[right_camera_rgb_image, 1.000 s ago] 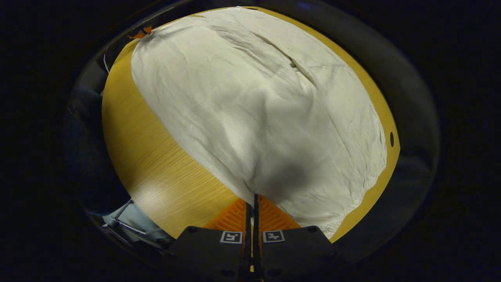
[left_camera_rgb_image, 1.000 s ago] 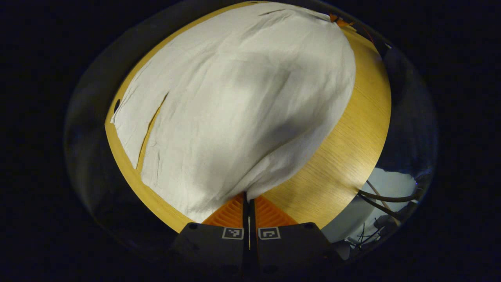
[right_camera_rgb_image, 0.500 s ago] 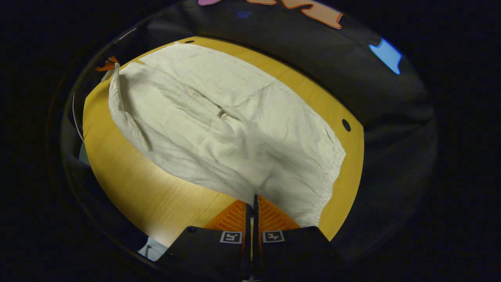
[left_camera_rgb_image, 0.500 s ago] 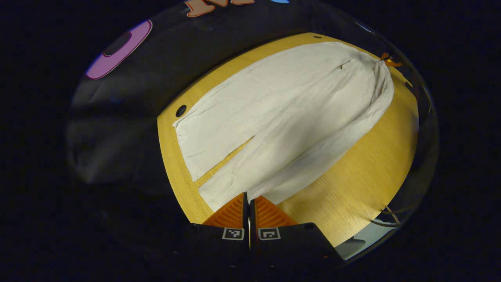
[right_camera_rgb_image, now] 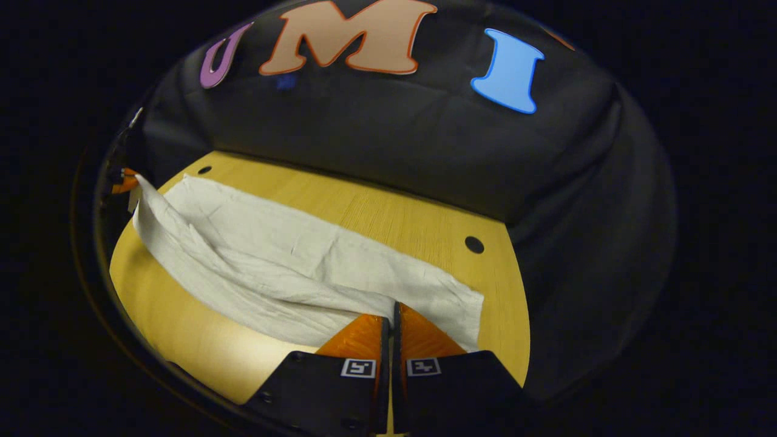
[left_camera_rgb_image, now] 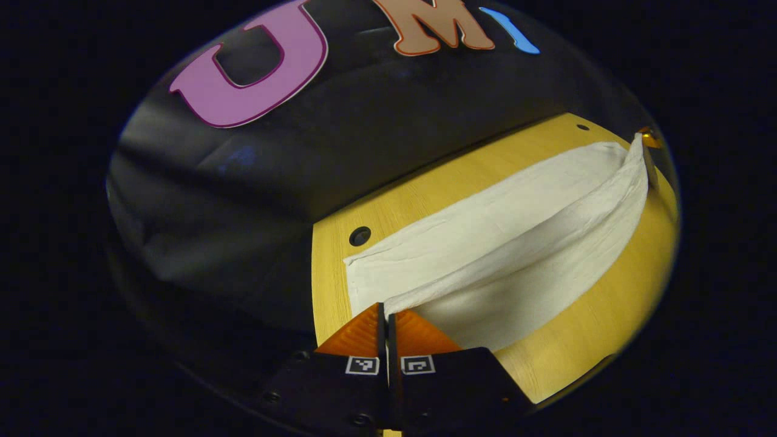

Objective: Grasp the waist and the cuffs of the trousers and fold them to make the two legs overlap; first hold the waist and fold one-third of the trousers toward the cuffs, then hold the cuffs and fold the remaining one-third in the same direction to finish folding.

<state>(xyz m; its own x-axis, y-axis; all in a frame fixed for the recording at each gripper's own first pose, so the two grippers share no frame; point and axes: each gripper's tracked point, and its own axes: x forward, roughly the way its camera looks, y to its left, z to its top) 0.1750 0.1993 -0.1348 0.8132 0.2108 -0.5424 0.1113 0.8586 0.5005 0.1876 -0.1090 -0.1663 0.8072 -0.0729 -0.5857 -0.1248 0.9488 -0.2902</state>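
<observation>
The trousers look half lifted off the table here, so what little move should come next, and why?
Probably carry both claws a little further toward the far edge and lower them. The left claw and right claw each pinch the near edge of the trousers, raised over the half that lies flat on the table, so one leg isn't yet laid on the other.

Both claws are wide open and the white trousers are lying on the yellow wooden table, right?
Not quite. The claws are not open. The left claw is shut on the white trousers, as the left gripper view shows, and the right claw is shut on them in the right gripper view. The near edge is lifted; the rest does lie on the yellow wooden table.
</observation>
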